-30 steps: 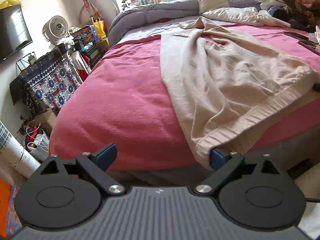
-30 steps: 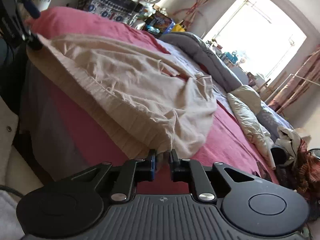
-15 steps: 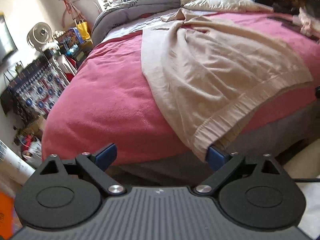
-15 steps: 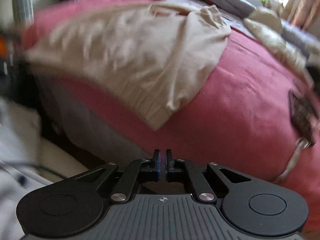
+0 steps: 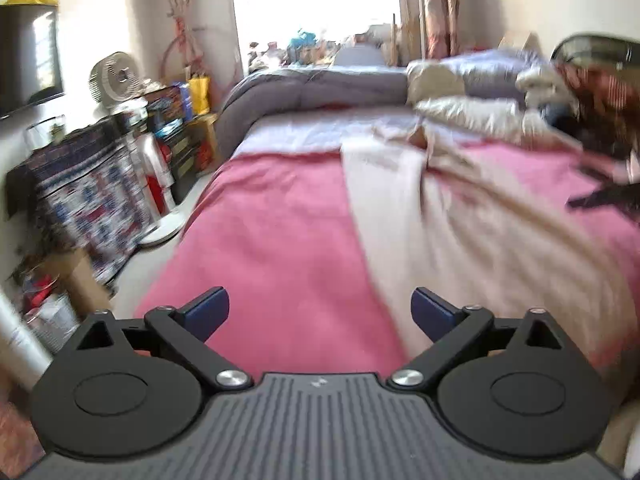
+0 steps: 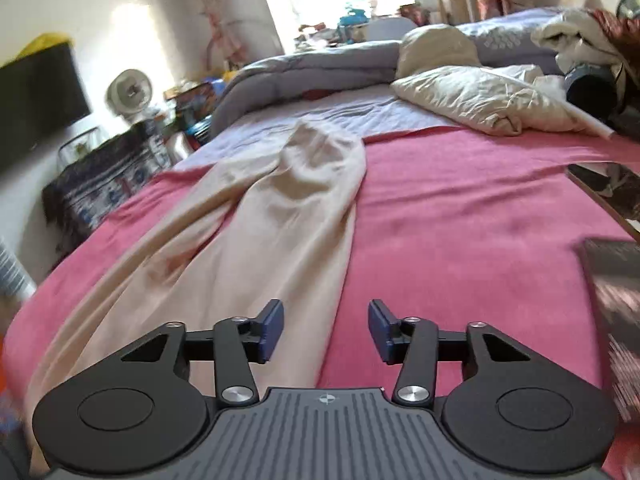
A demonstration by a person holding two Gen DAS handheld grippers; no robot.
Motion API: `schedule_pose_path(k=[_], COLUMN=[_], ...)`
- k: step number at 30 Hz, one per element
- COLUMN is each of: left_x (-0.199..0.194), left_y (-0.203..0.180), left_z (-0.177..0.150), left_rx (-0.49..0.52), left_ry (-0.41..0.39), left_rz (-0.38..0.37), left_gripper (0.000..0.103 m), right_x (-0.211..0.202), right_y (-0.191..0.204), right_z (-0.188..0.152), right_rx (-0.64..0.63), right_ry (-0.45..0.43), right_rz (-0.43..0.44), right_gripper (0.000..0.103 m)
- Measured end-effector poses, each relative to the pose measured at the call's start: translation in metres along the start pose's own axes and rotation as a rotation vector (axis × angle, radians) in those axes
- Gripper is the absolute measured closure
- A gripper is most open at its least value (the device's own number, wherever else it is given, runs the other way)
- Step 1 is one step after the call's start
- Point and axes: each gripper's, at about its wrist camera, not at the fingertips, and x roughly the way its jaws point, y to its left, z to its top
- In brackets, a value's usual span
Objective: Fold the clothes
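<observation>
A beige knit garment [image 5: 472, 240] lies spread lengthwise on the pink bedspread [image 5: 280, 224], its far end bunched toward the pillows. In the right wrist view the same garment [image 6: 256, 240] runs from the bed's near edge up to a rumpled top. My left gripper [image 5: 320, 314] is open above the near edge of the bed, its right finger beside the garment's left border, nothing between the fingers. My right gripper [image 6: 325, 330] is open too, hovering over the garment's right edge and the pink bedspread [image 6: 460, 232].
A grey duvet [image 5: 316, 88] and cream pillows [image 6: 476, 96] lie at the head of the bed. Dark flat objects [image 6: 612, 196] rest on the bed's right side. A patterned cabinet [image 5: 84, 188], fan [image 5: 116, 80] and clutter line the left wall.
My right gripper let go of the garment's hem and opened. Both grippers rose from below the bed edge to above the bed. The garment now lies flatter.
</observation>
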Motion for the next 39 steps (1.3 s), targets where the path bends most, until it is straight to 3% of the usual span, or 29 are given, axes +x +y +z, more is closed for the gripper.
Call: schedule_pose_path(k=[6, 8, 11, 13, 16, 18, 20, 21, 23, 24, 29, 35, 37, 38, 39], left_x=[0.168, 0.198, 0.234, 0.259, 0.266, 0.27, 0.277, 0.285, 0.301, 0.31, 0.331, 0.342, 0.345, 0.348, 0.35], left_y=[0.007, 0.005, 0.0, -0.003, -0.003, 0.004, 0.01, 0.012, 0.014, 0.013, 0.007, 0.007, 0.007, 0.007, 0.008], left_z=[0.066, 0.07, 0.074, 0.076, 0.085, 0.093, 0.1, 0.103, 0.112, 0.117, 0.13, 0.134, 0.135, 0.135, 0.135], left_rx=[-0.192, -0.201, -0.201, -0.201, -0.229, -0.313, -0.386, -0.402, -0.413, -0.413, -0.362, -0.359, -0.358, -0.364, -0.375], left_ry=[0.094, 0.138, 0.2, 0.242, 0.277, 0.288, 0.306, 0.327, 0.354, 0.361, 0.41, 0.44, 0.439, 0.445, 0.453], left_rz=[-0.114, -0.107, -0.096, -0.088, -0.123, -0.189, -0.23, -0.221, -0.2, -0.194, -0.223, -0.285, -0.276, -0.267, -0.258], left_gripper=[0.005, 0.007, 0.011, 0.019, 0.036, 0.037, 0.037, 0.037, 0.041, 0.044, 0.048, 0.049, 0.07, 0.101, 0.102], right_x=[0.078, 0.085, 0.086, 0.086, 0.091, 0.094, 0.096, 0.097, 0.093, 0.093, 0.116, 0.185, 0.2, 0.206, 0.212], right_y=[-0.005, -0.009, -0.009, -0.008, 0.002, 0.012, 0.012, 0.01, 0.014, 0.024, 0.082, 0.113, 0.116, 0.117, 0.117], right_z=[0.026, 0.028, 0.026, 0.027, 0.032, 0.042, 0.058, 0.067, 0.086, 0.096, 0.128, 0.123, 0.122, 0.123, 0.123], right_rx=[0.032, 0.053, 0.055, 0.051, -0.002, -0.05, -0.009, 0.035, 0.06, 0.032, -0.088, -0.089, -0.075, -0.07, -0.064], right_ry=[0.017, 0.008, 0.003, 0.011, 0.044, 0.104, 0.164, 0.188, 0.192, 0.19, 0.226, 0.342, 0.353, 0.355, 0.357], right_rz=[-0.014, 0.021, 0.042, 0.037, 0.001, -0.035, -0.044, -0.042, -0.016, 0.014, 0.208, 0.232, 0.222, 0.212, 0.201], right_gripper=[0.048, 0.037, 0.035, 0.035, 0.033, 0.033, 0.037, 0.042, 0.072, 0.074, 0.078, 0.077, 0.073, 0.07, 0.07])
